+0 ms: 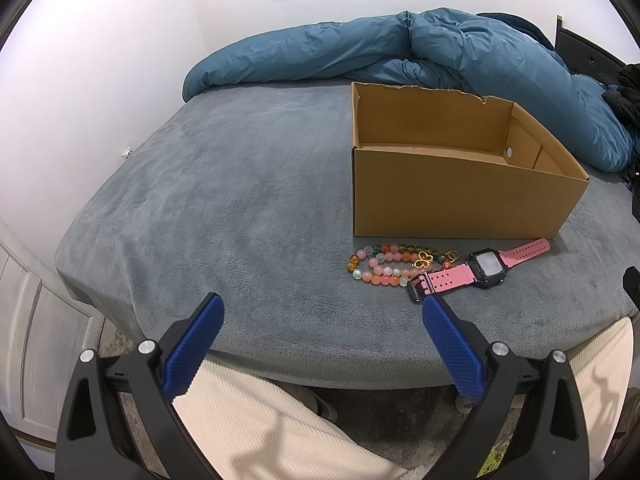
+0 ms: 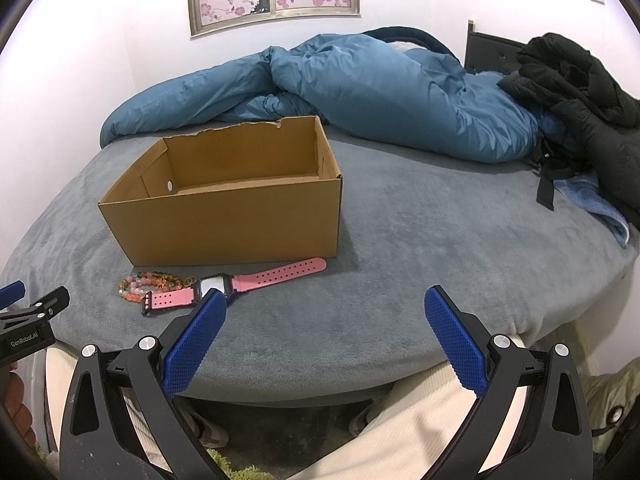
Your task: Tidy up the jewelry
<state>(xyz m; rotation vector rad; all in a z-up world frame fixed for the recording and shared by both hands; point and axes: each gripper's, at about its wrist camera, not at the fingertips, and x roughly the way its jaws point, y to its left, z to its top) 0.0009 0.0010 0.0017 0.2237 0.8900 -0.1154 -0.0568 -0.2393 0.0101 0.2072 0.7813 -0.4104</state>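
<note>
Right now the jewelry lies in one small cluster on the bed [image 1: 224, 184], just in front of the near wall of the cardboard box [image 1: 460, 196], apart from it but close. It looks laid out there so each piece is a short lift away from the box, which I judge to be the place it all goes. The box stands upright with its top open and, as far as its visible floor shows, nothing inside yet.

Counting the pieces: one pink watch [image 1: 486, 266], lying flat with its strap stretched out and its face up; at least two bead bracelets [image 1: 380, 268] in pink, orange and green, bunched together and touching each other, so an exact count is hard; one gold butterfly charm [image 1: 423, 260] resting on the beads; and what look like a couple of small gold rings [image 1: 451, 256] between beads and watch, too small to count surely.

Both tools sit at the near edge of the bed, above the person's cream trousers [image 1: 248, 412], short of the jewelry. The left gripper [image 1: 322, 312] has its fingers spread wide with nothing between them; the right gripper [image 2: 326, 308] is likewise wide open and empty, its left finger nearest the watch face. One box, one blue duvet [image 1: 400, 52] heaped at the far side, one black jacket [image 2: 580, 88] at the far right.
</note>
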